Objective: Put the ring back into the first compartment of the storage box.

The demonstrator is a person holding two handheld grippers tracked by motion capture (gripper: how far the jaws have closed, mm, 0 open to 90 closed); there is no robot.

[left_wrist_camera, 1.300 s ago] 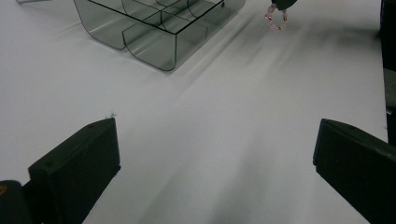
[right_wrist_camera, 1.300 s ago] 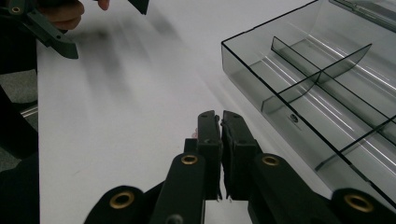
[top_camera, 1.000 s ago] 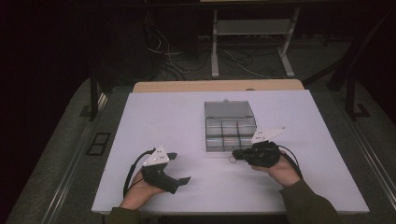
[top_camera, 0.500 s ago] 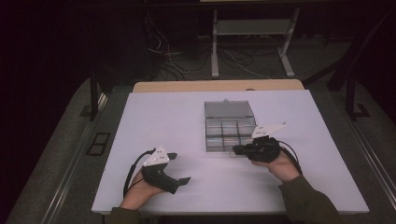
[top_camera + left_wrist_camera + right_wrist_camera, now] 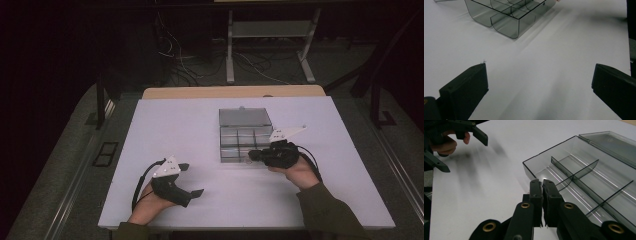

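White table (image 5: pixel 200 130): rectangular top, pale wood strip along the far edge, dark floor around it.

Clear compartment box (image 5: pixel 245 137): smoky transparent plastic, set right of centre on the table; hinged lid (image 5: pixel 245 117) laid open flat on the far side; interior split by thin dividers into several cells, all seen bare in the right gripper view (image 5: pixel 584 177). Near corner of the same box at the top of the left gripper view (image 5: pixel 506 17).

Left gripper (image 5: pixel 192 180): black body with grey three-cornered plate, held in the left hand (image 5: pixel 147 200) low over the near-left part of the table, well apart from the box. Jaws spread wide, nothing between them, bare table beneath.

Right gripper (image 5: pixel 251 155): black, grey plate on top, held in the right hand (image 5: pixel 300 172) just beside the box's near right edge, tips pointing at its near wall. Jaws clenched pad to pad (image 5: pixel 542 192), nothing visibly pinched between them; tips at the rim of the nearest cell.
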